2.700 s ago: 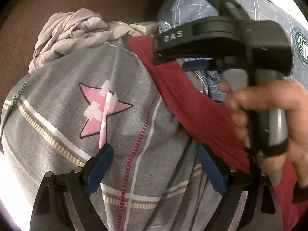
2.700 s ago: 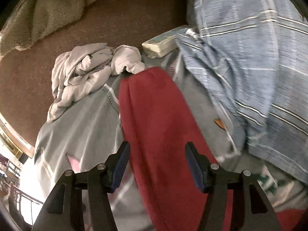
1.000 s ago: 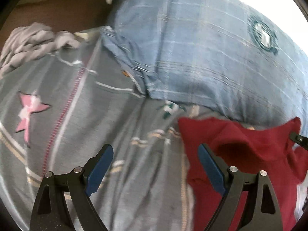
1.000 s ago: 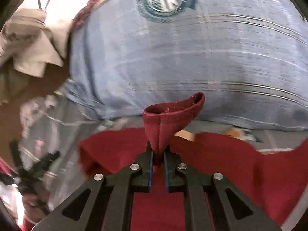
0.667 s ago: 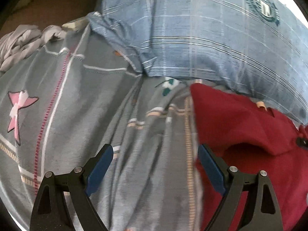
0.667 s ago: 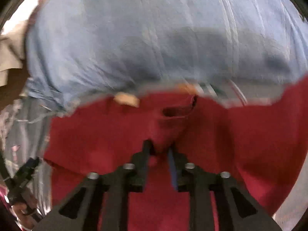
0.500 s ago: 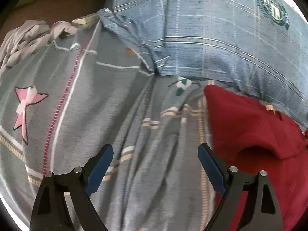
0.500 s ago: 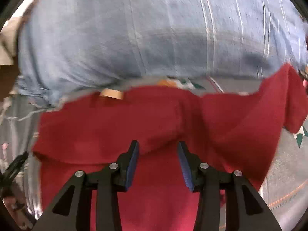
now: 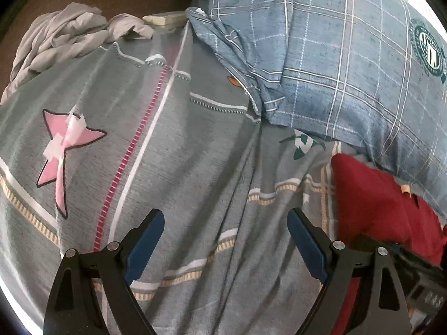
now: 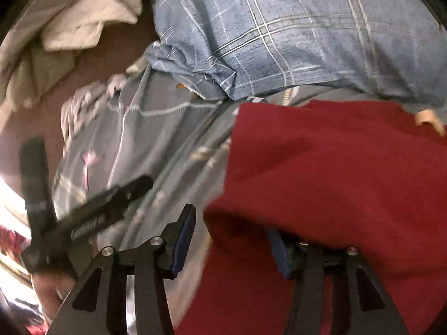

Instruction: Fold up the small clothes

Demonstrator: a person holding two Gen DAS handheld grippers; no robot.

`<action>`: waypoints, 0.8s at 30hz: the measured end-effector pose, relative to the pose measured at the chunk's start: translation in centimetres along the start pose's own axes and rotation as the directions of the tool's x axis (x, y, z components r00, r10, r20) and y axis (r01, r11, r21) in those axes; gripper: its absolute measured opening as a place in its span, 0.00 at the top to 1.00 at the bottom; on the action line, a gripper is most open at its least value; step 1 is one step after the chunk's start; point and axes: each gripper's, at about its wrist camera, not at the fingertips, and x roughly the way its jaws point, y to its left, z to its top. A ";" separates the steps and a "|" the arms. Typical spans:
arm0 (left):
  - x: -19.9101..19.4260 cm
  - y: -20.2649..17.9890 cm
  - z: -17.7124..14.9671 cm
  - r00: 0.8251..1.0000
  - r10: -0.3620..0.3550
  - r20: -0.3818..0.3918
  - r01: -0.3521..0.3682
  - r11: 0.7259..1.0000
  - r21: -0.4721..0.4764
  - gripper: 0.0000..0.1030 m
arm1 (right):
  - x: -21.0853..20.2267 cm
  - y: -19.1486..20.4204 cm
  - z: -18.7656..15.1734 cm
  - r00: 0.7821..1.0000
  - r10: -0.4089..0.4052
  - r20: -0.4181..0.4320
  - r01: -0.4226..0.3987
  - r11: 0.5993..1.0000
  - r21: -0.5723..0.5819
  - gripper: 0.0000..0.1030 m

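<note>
A red garment (image 10: 321, 173) lies folded over on the grey bedsheet (image 9: 195, 153), below a blue plaid pillow (image 10: 293, 28). My right gripper (image 10: 232, 237) is open, its jaws wide apart at the garment's near edge; a fold of red cloth covers the right finger. In the left wrist view the red garment (image 9: 374, 203) sits at the right. My left gripper (image 9: 223, 240) is open and empty above the bare sheet, left of the garment. The left gripper also shows at the lower left of the right wrist view (image 10: 92, 209).
A crumpled pale grey garment (image 9: 61, 42) lies at the sheet's far left edge, beside a small flat box (image 9: 164, 19). The plaid pillow (image 9: 349, 61) fills the upper right. Beige cloths (image 10: 78, 22) lie on the brown surface beyond. A pink star (image 9: 64, 145) is printed on the sheet.
My right gripper has let go of the red garment and opened wide, and the garment now lies flatter. My left gripper stays open and has shifted slightly left.
</note>
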 end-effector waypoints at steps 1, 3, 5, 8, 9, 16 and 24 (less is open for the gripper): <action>-0.1 0.1 0.0 1.000 -0.001 0.003 0.001 1.000 -0.004 0.13 | 0.3 0.9 0.1 0.999 0.036 0.013 -0.035 0.999 -0.034 0.49; -0.2 0.2 0.0 1.000 0.002 0.011 -0.002 1.000 -0.007 0.13 | 0.6 2.1 -0.1 0.997 0.079 0.021 -0.077 0.993 -0.088 0.49; -0.2 0.1 -0.1 1.000 0.003 0.009 -0.003 1.000 -0.003 0.13 | 1.7 1.8 -0.4 0.992 0.126 -0.032 -0.127 0.991 -0.049 0.49; -0.3 -0.4 -0.3 1.000 -0.002 0.006 0.002 1.000 0.012 0.13 | 1.4 0.5 -2.0 0.984 0.167 -0.062 -0.167 0.986 0.006 0.49; -0.4 -0.5 -0.3 1.000 -0.004 0.010 0.004 1.000 0.018 0.13 | 0.8 0.3 -2.1 0.984 0.164 -0.067 -0.164 0.986 0.009 0.49; -1.4 -2.1 -0.6 0.993 -0.106 0.054 0.104 0.994 0.045 0.13 | -8.7 -1.1 -3.7 0.999 0.036 -0.031 -0.038 0.997 -0.064 0.46; -0.4 -5.2 -1.4 0.968 -0.249 0.010 0.247 0.964 0.102 0.12 | -17.6 -12.5 -2.0 0.777 -0.618 0.117 0.601 0.785 0.153 0.40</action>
